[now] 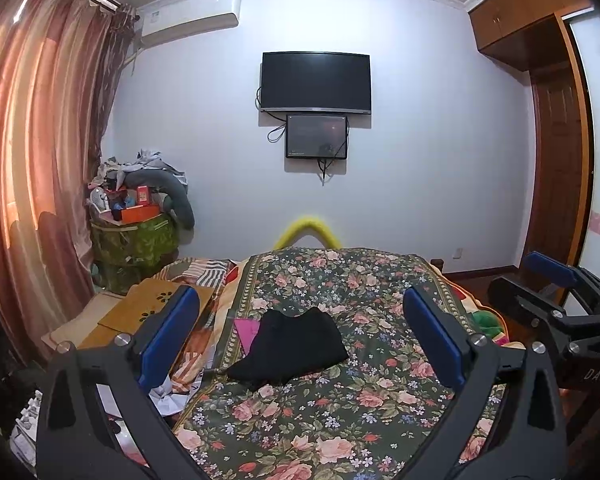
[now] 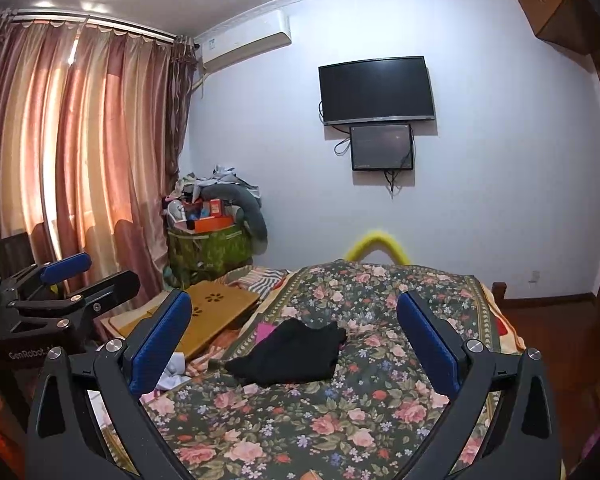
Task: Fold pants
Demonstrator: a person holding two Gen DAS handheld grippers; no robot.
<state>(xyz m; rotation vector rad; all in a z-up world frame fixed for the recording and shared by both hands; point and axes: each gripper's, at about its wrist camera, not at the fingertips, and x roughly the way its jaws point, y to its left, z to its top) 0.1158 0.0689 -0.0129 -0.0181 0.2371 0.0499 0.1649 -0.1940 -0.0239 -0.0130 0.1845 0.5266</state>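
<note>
the pants [image 1: 290, 346] lie on the bed [image 1: 340, 420], on the flowered cover, as a small dark heap. they look compact and bunched, not spread out. whether this is a finished fold or a crumpled pile waiting to be laid flat, i cannot tell: the cloth is black and its edges and layers do not show clearly.

both hand-held grippers are held above the near part of the bed and point toward the far wall. the left hand-held gripper [image 1: 300, 332] is wide open and has hold of nothing. the right hand-held gripper [image 2: 294, 332] is also wide open and empty.

the pants lie ahead of both, well apart from the fingertips and lower. in the left view the heap sits almost on the middle line between the fingers; in the right view it sits a little left of the middle. so the left one seems slightly better lined up. the long axis of the heap runs across the bed, slanted, with the thin end toward the left edge. beside its far left corner a pink thing [image 1: 246, 330] shows.
</note>
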